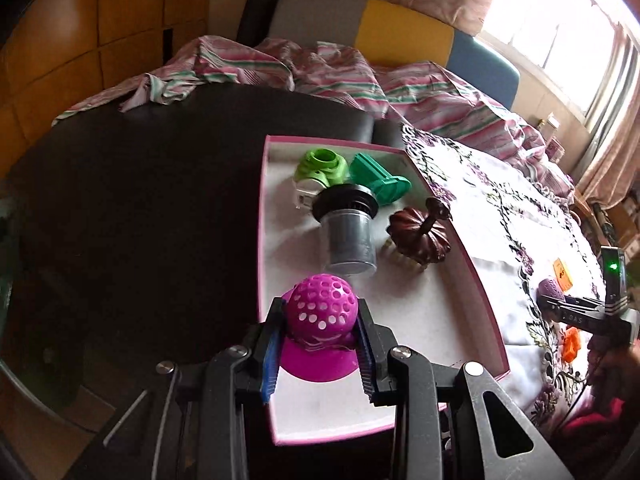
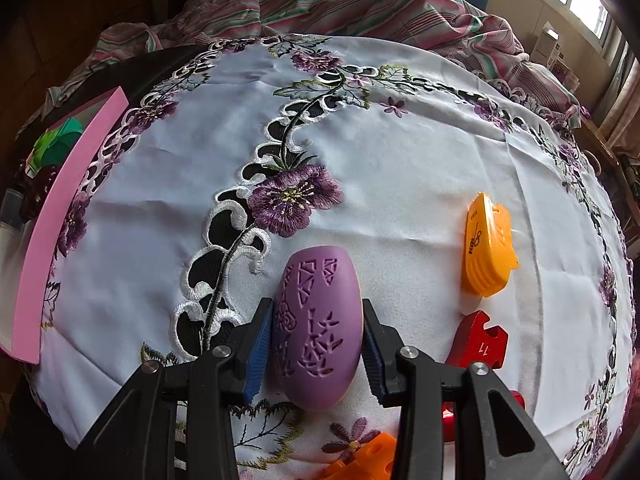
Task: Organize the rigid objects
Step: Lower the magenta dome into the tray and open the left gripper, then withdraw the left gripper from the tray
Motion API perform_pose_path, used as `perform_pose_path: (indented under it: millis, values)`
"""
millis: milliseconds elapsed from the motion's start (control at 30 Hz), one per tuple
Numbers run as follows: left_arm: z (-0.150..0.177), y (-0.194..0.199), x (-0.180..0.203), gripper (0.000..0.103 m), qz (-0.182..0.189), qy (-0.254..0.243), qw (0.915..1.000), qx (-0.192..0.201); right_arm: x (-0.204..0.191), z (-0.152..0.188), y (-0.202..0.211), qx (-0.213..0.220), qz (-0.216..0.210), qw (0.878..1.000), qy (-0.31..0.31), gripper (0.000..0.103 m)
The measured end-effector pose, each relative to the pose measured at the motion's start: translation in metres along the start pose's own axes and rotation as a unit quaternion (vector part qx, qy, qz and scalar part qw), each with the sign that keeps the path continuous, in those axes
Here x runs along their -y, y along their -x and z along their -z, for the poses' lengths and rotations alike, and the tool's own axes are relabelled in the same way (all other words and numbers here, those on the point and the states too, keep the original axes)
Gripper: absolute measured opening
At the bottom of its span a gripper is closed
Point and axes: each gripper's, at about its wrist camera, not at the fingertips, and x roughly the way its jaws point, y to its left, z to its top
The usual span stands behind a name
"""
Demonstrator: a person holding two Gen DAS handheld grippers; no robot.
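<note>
On the embroidered tablecloth [image 2: 400, 152] our right gripper [image 2: 318, 340] clamps the purple egg [image 2: 318, 328], long axis pointing forward, pink tray [image 2: 44, 240] well to its left, where our left gripper [image 1: 320, 320] pinches the magenta perforated dome [image 1: 322, 308].

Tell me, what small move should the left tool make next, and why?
Probably open and release. The left tool holds the pink perforated ball over the white floor of the pink box, apparently low, where other sorted pieces already lie.

Bright window [image 1: 560, 28] at right, curtained; wood-panelled wall [image 1: 80, 40] at left; striped bedding [image 1: 320, 68] behind dark table [image 1: 140, 200].
</note>
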Motion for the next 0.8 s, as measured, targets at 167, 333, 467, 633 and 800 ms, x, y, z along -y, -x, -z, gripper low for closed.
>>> perform_pose_path:
  millis: [167,333,467,633,800]
  values:
    - [-0.015,-0.022,0.002,0.033,-0.016,-0.007,0.9998,-0.013,-0.001,-0.001,0.000,-0.002,0.001,1.000,0.001,0.041]
    - [-0.022,-0.036,0.000,0.034,-0.036,-0.013,0.9992,-0.008,-0.001,-0.001,0.001,-0.002,0.001,1.000,0.002,0.041]
    - [-0.022,-0.034,0.000,0.034,-0.045,-0.021,0.9988,0.006,-0.002,-0.001,0.000,-0.003,0.001,1.000,0.002,0.041]
    - [-0.019,-0.018,-0.002,0.043,-0.060,-0.021,0.9976,0.026,-0.003,0.000,0.001,-0.002,0.007,1.000,0.007,0.041]
    - [-0.016,0.005,-0.001,0.047,-0.084,-0.027,0.9949,0.049,-0.004,0.001,0.001,-0.002,0.010,1.000,0.010,0.041]
